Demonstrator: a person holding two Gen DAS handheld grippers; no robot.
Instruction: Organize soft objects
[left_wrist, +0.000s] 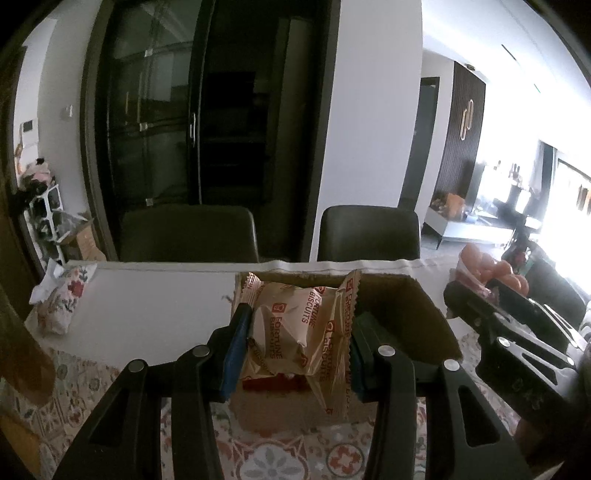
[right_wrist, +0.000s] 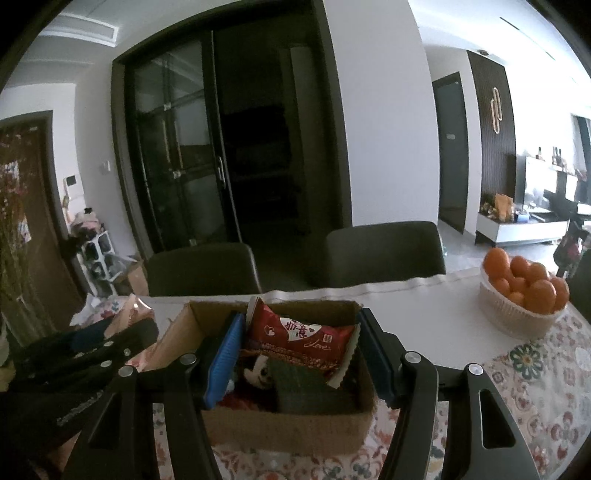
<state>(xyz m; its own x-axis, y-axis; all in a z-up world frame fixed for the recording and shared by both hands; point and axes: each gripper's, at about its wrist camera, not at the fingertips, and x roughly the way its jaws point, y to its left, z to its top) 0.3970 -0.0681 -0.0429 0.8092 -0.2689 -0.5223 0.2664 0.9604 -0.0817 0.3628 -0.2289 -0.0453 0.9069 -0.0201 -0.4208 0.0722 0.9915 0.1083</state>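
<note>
Crinkly biscuit packet (left_wrist: 295, 332) in left jaws, cardboard box (right_wrist: 288, 432)

Both wrist views sit low and close over the cardboard box (left_wrist: 424, 317) (right_wrist: 295, 432) — facing the chairs (left_wrist: 369, 232) (right_wrist: 384, 253) and dark doors.

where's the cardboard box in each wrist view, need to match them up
Left wrist: the cardboard box sits centre frame behind the left gripper, which holds a biscuit packet over it.
Right wrist: the box is low centre, between the right gripper's fingers.
Shared landmark: the bowl of oranges on the right.
</note>
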